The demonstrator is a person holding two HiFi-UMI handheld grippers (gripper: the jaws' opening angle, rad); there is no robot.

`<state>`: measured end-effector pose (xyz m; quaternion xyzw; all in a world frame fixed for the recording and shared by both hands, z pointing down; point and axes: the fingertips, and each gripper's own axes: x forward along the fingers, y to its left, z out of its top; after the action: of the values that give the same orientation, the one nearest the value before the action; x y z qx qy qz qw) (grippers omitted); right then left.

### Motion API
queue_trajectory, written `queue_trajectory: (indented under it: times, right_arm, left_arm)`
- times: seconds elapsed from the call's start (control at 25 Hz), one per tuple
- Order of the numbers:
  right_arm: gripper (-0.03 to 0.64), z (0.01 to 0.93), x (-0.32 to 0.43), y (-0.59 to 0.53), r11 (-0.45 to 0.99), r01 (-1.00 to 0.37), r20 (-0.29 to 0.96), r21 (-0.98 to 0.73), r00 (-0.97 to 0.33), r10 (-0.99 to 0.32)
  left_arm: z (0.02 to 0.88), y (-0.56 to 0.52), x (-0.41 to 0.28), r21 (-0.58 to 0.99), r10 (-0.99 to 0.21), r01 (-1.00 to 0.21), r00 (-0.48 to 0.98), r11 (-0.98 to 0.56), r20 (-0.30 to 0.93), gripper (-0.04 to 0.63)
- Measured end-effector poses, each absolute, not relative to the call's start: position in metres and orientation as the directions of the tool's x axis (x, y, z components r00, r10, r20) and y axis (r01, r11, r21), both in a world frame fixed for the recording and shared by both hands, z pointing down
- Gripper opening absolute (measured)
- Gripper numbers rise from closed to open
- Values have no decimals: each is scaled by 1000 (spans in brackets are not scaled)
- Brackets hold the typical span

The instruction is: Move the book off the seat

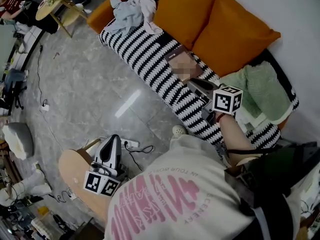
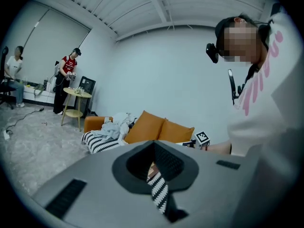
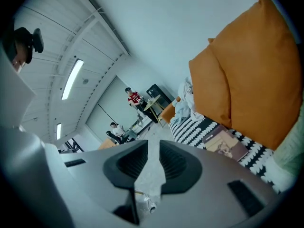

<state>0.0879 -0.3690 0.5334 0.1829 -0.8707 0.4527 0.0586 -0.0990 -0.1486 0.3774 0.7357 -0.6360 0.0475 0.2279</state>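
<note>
The book (image 1: pixel 175 55) lies just beyond my right gripper (image 1: pixel 192 82), lengthwise along the striped seat (image 1: pixel 145 54). Those jaws stand slightly apart, empty. My left gripper (image 1: pixel 113 140), tips together, is well away.

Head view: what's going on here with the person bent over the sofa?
A person holding a gripper in each hand leans over an orange sofa whose seat has a black-and-white striped cover. A brownish book lies flat on that cover, in front of the orange back cushions. The right gripper is held out close to the book, its fingers slightly apart with nothing between them, so the book is not yet gripped. The left gripper is held away from the sofa, fingers together and empty.
</note>
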Motion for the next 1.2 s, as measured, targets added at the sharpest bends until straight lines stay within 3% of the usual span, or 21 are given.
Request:
queue_trajectory:
  times: [0.72,1.2]
  right_arm:
    - [94,689,67,-383,209,-432,397,-877,-898,-188]
    - [218,765,72,-379,-16,-499,491,-867,-846,-209]
  left_arm:
    - [422,-141,-107,291,-833,-953,97,79,545,6]
    - [442,-128,-115,313,-790,-941,93,129,607,6]
